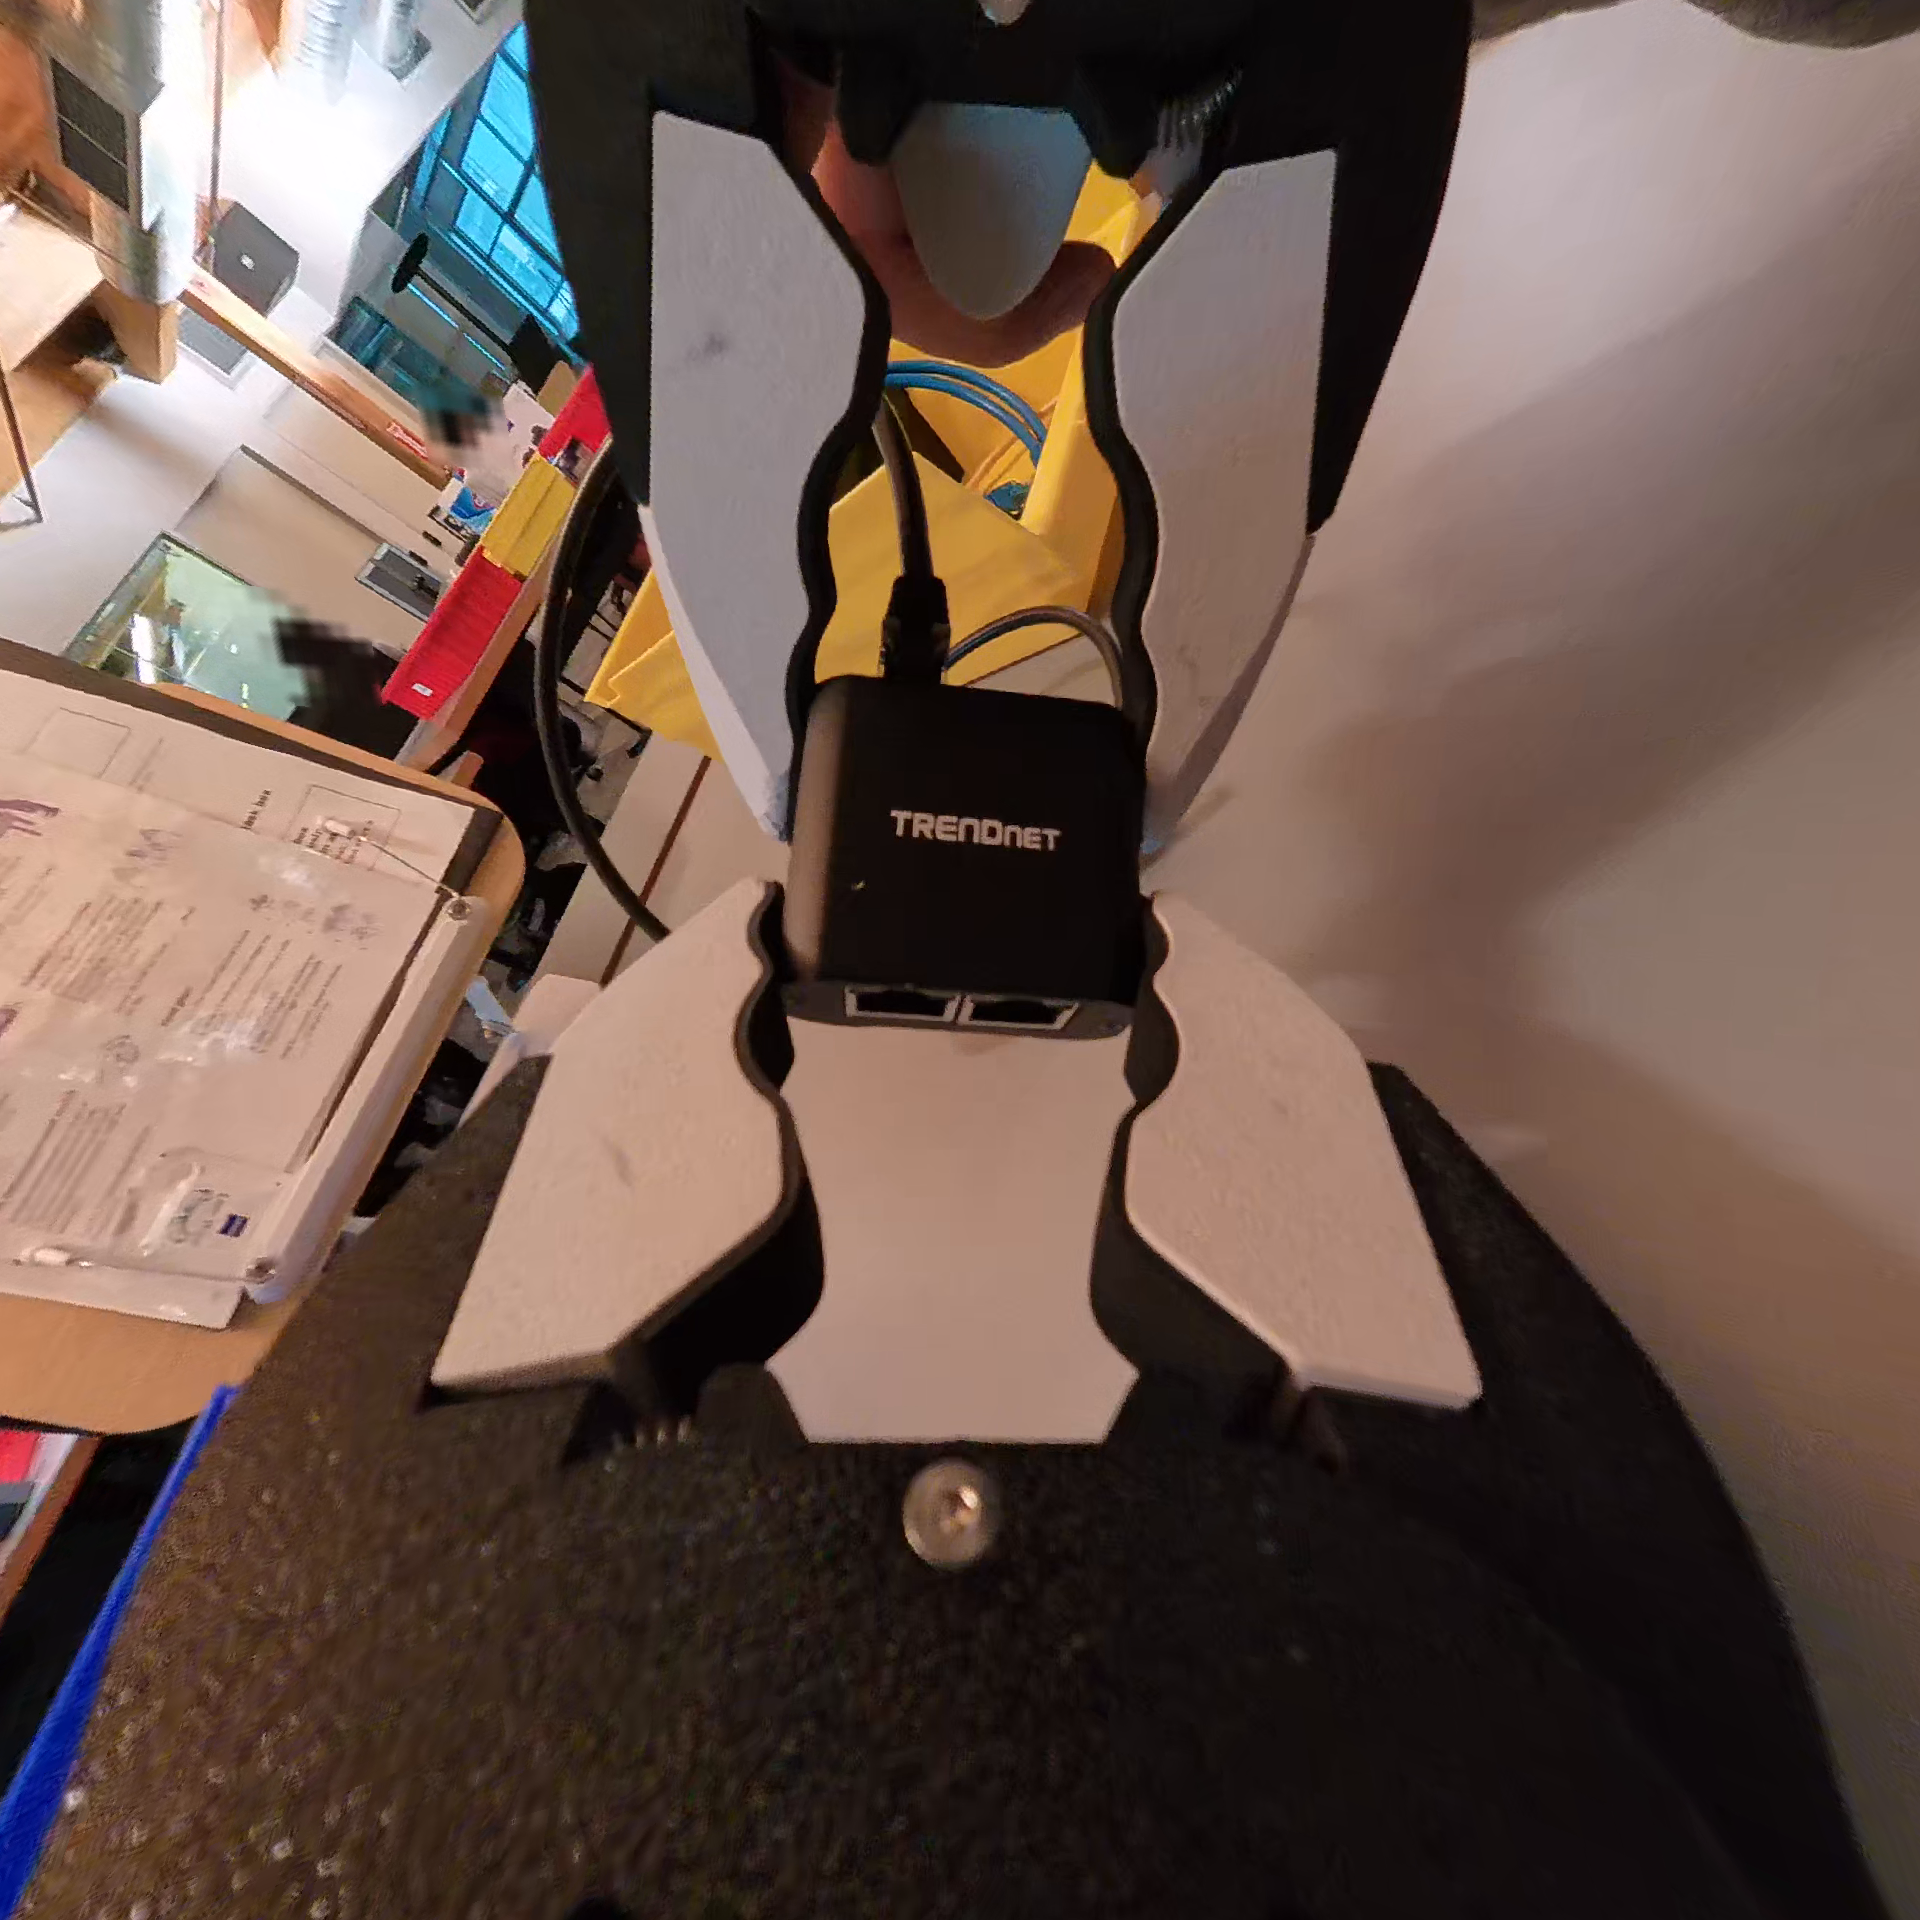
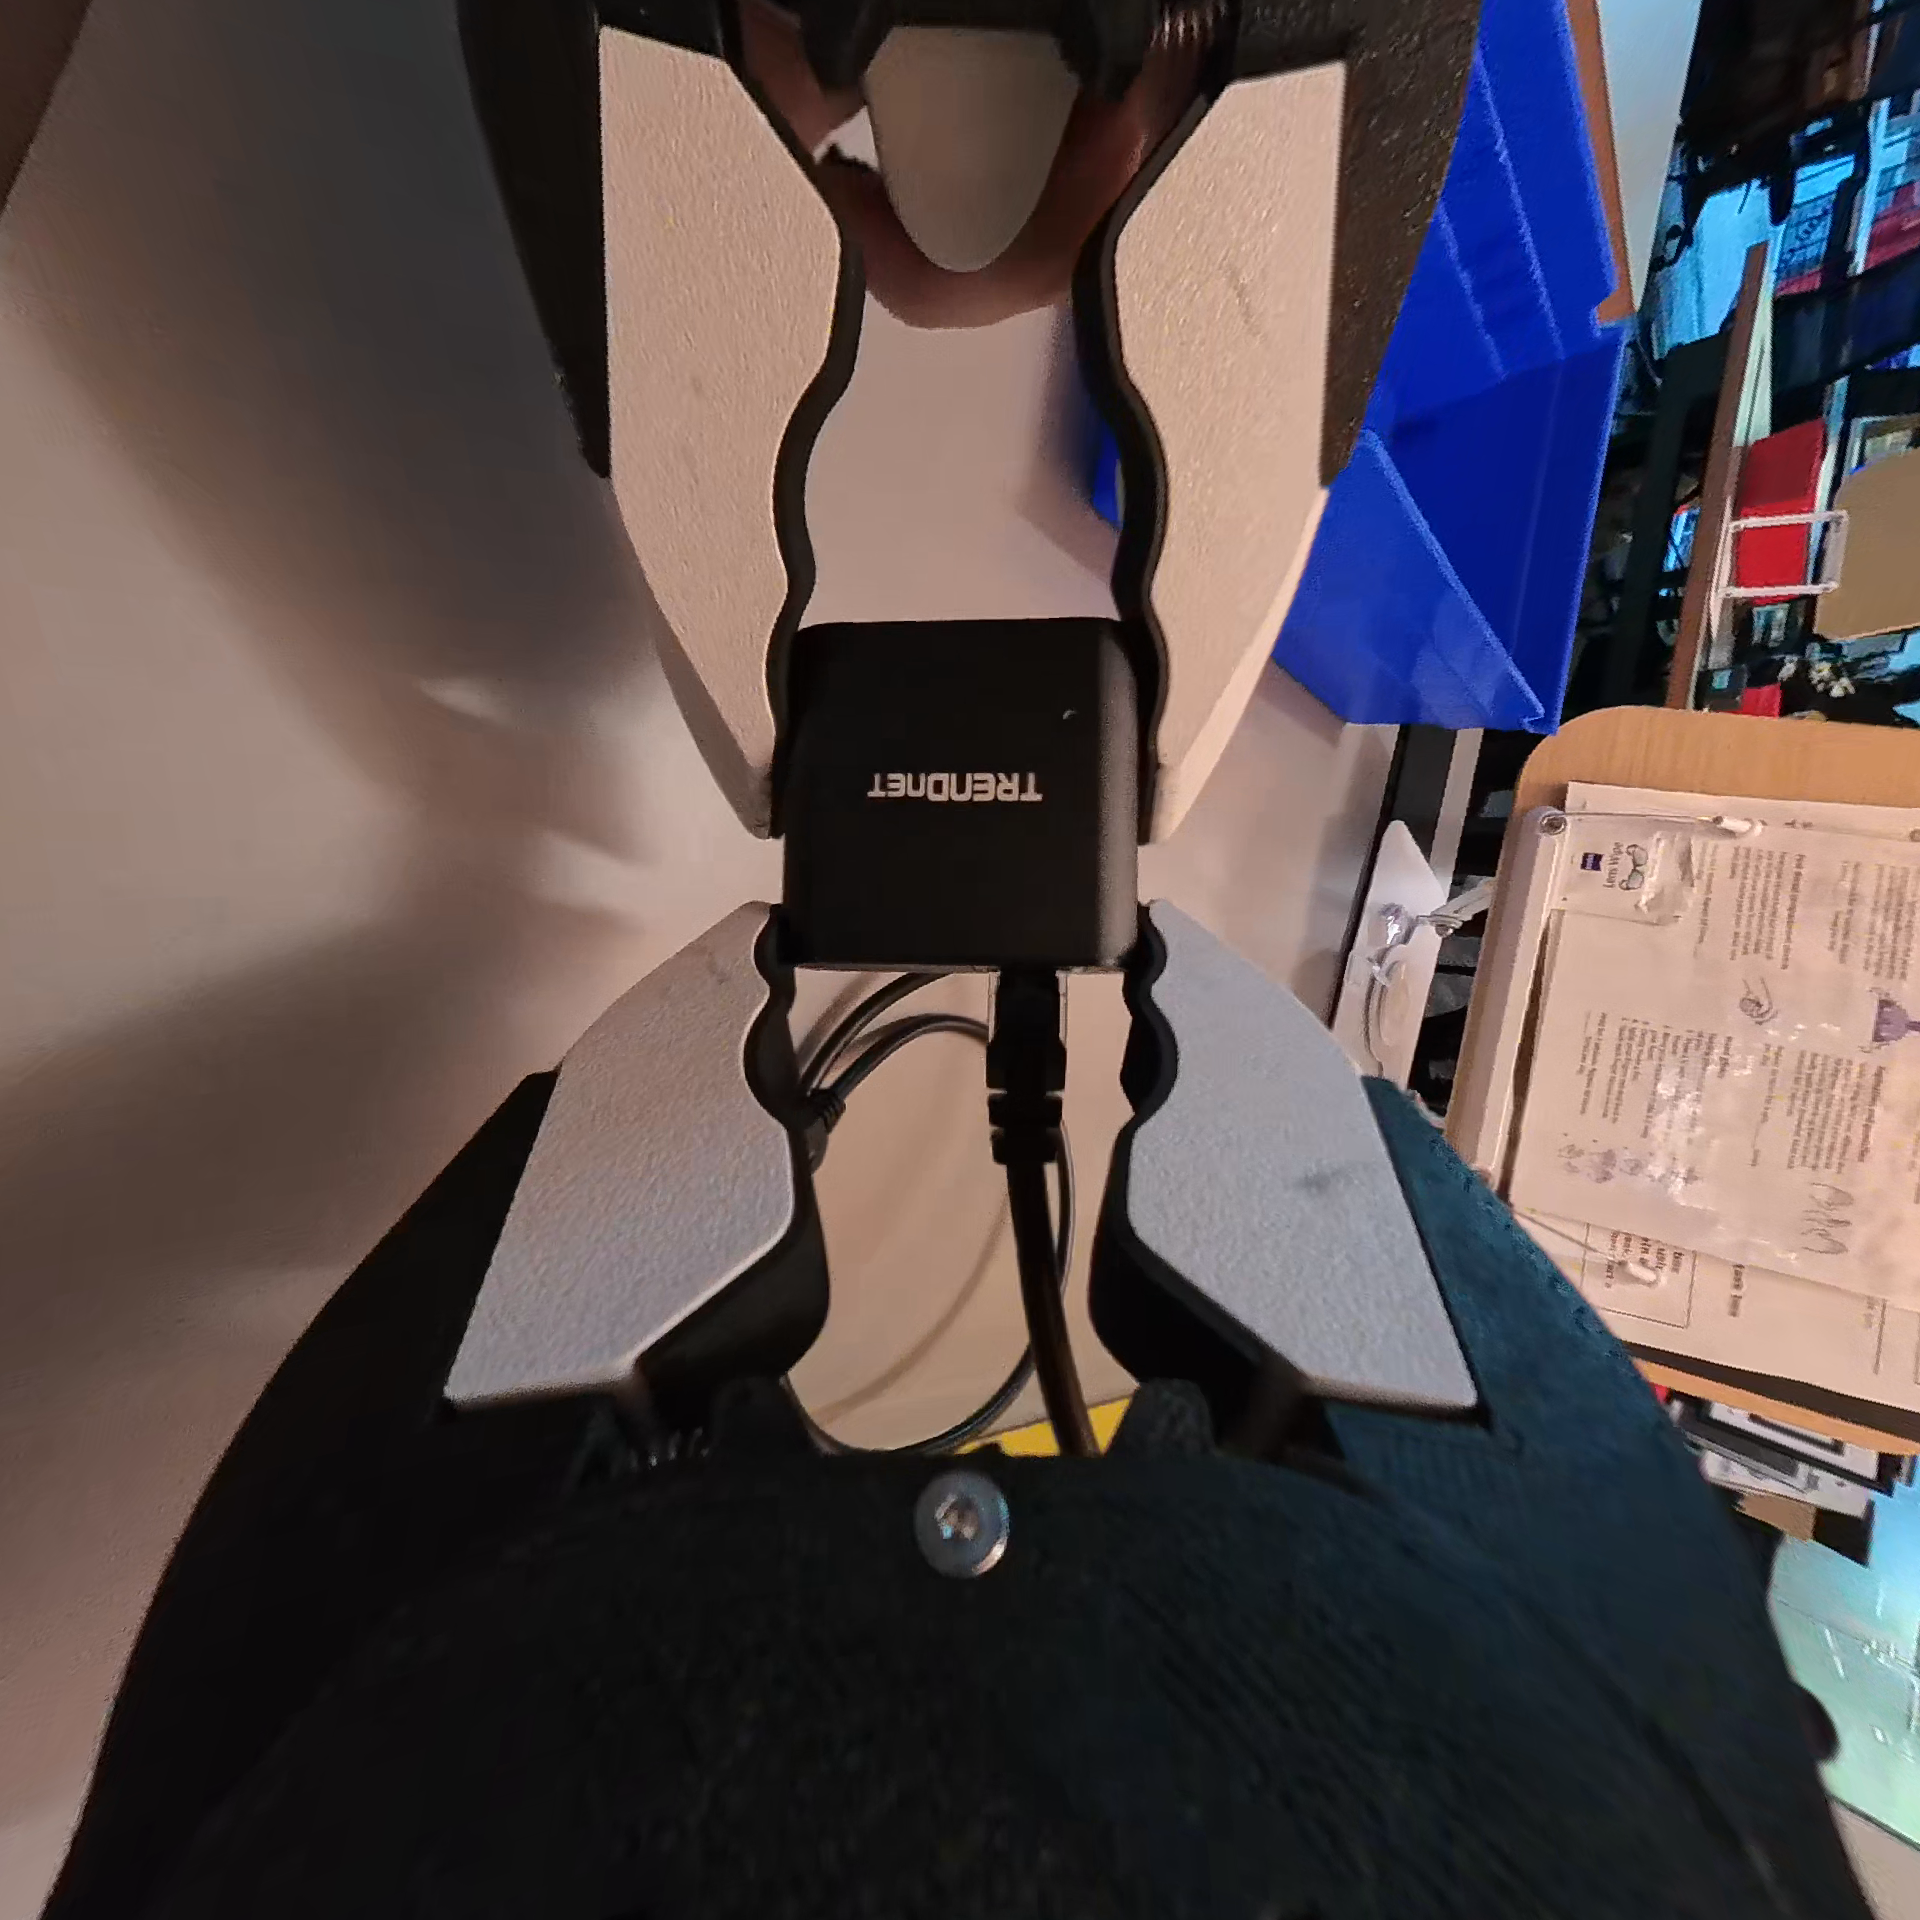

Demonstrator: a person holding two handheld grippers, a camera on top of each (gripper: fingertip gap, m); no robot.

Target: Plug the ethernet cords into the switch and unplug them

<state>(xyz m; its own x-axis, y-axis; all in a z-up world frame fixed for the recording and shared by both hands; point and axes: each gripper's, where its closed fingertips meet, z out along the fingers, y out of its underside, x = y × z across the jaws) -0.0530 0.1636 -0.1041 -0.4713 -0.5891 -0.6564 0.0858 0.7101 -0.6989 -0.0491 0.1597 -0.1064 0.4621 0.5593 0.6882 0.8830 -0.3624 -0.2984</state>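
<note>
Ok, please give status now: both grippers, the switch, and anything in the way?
Left gripper and right gripper both shut on the switch. Two near ports empty; black cable plugged opposite. Nothing blocking.

Your white table carries the black switch at centre, yellow bin at 12 o'clock.

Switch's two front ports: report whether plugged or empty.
Empty: both ports on the black switch show open sockets. A black cable enters its opposite side.
</note>
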